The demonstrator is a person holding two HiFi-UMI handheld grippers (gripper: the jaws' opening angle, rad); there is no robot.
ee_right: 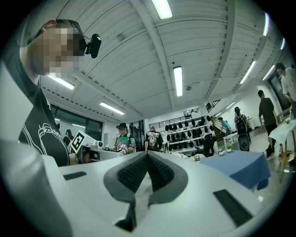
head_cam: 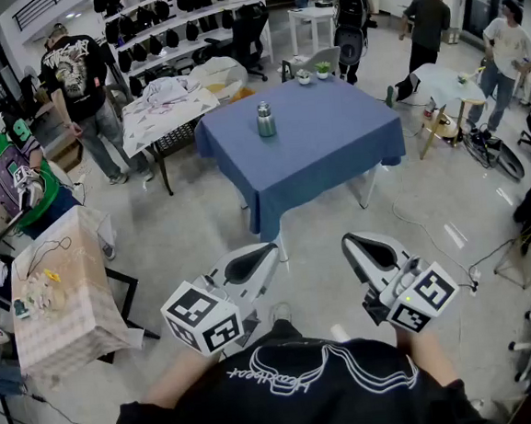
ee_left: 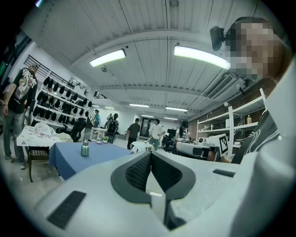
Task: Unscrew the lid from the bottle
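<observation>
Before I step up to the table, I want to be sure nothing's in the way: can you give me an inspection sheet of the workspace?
Surface: square table under a blue cloth, mostly bare.
Job's things: small silver metal bottle, upright near the table's middle, lid on.
Clutter: two small potted plants by the far edge.
Grippers: left gripper and right gripper held at the chest, short of the table; jaws together, nothing between them.
Cables: thin white cable on the floor right of the table.
Surroundings: several people standing about; wall shelves of dark rounded items; checked-cloth side table at left.
</observation>
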